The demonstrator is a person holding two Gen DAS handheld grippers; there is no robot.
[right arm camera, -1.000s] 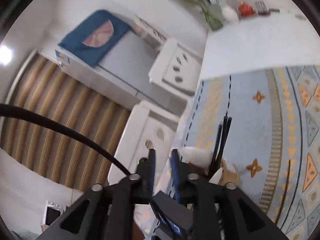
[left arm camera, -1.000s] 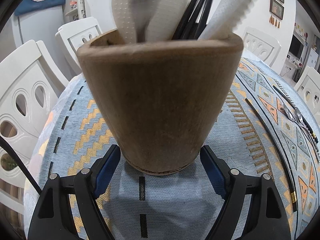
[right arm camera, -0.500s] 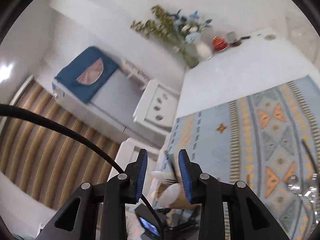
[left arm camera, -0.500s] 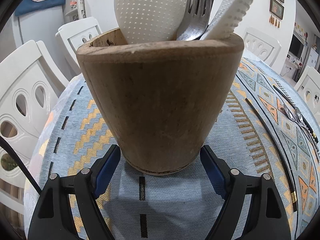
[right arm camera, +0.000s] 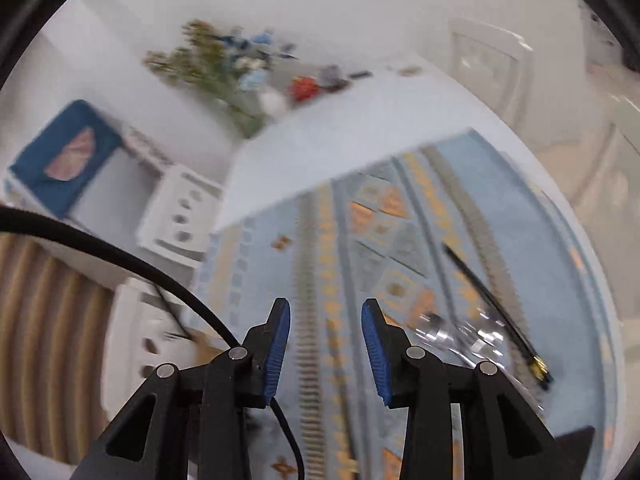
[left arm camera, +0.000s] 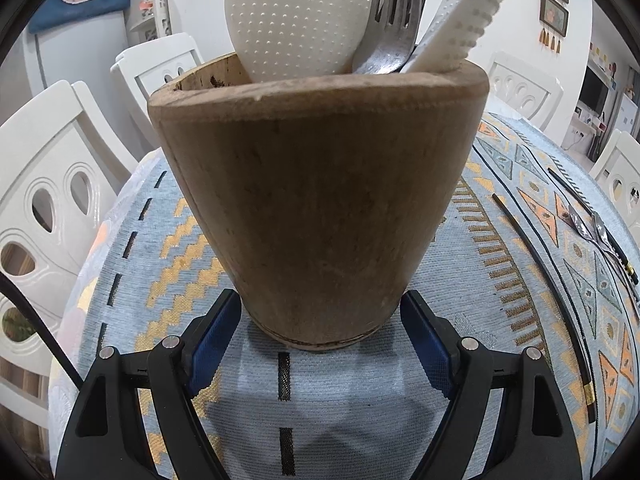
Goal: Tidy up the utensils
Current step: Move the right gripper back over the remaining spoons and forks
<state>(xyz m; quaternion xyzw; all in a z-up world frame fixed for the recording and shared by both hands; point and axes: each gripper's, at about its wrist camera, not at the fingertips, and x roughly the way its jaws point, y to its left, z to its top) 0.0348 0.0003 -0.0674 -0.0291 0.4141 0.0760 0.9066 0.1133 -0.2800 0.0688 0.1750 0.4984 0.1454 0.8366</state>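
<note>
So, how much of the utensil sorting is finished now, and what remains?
Done: the wooden holder already contains a white dotted spoon, a fork and a white serrated utensil. In hand: the left gripper grips the holder's base; the right gripper is opening with nothing between its jaws. Left: black chopsticks and shiny cutlery lie on the tablecloth.

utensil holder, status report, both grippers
Left gripper shut on wooden holder. Right gripper empty, fingers opening, over cloth. Spoons, chopsticks not yet collected. Path clear.

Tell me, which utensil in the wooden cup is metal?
The fork, standing between the dotted white spoon and the toothed white spatula; both others are white plastic.
</note>
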